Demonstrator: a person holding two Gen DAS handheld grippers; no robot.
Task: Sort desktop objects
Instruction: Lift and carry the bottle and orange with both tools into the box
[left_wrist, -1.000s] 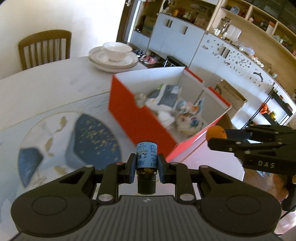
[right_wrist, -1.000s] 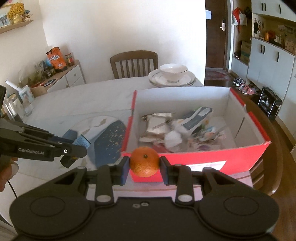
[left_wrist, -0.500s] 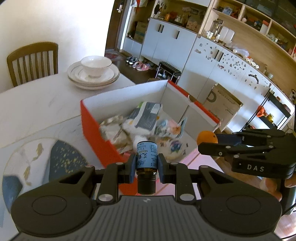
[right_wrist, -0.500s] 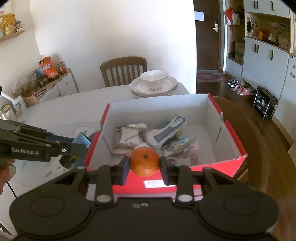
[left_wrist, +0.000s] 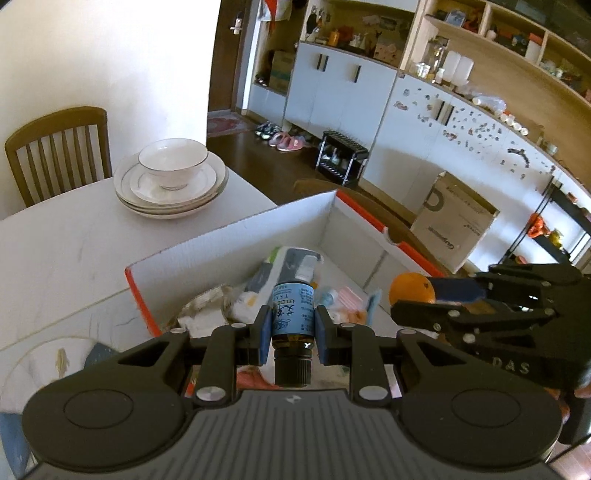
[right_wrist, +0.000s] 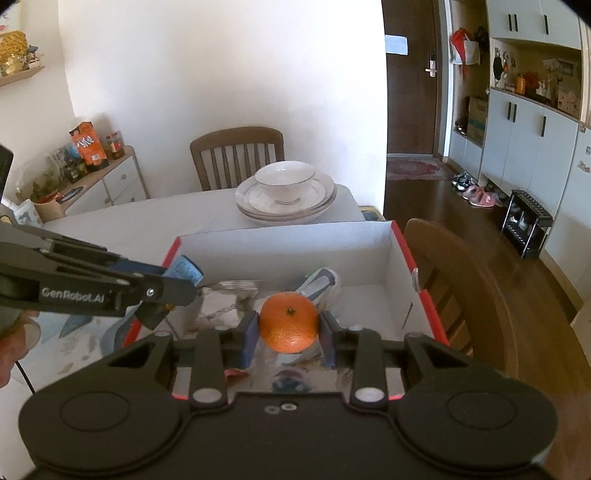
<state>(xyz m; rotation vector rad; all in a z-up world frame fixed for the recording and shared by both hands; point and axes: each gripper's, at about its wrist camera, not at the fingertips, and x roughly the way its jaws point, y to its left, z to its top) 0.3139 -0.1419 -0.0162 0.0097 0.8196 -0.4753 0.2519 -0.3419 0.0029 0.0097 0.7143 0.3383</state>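
My left gripper (left_wrist: 291, 326) is shut on a small brown bottle with a blue label (left_wrist: 292, 317) and holds it above the near left part of the red box (left_wrist: 221, 236). My right gripper (right_wrist: 289, 328) is shut on an orange (right_wrist: 289, 322) and holds it over the same box (right_wrist: 295, 240). The box has white inner walls and holds several packets and wrappers (left_wrist: 291, 266). The orange also shows in the left wrist view (left_wrist: 412, 288), and the bottle in the right wrist view (right_wrist: 183, 271).
A stack of white plates with a bowl (left_wrist: 171, 181) stands on the white table (left_wrist: 55, 240) behind the box. A patterned placemat (left_wrist: 44, 365) lies to the box's left. Wooden chairs (right_wrist: 236, 153) stand at the far side and at the right (right_wrist: 461, 280).
Both grippers have moved forward with their loads, from in front of the box's near wall to above its inside. The placemat has slid out toward the left edge of the left wrist view.
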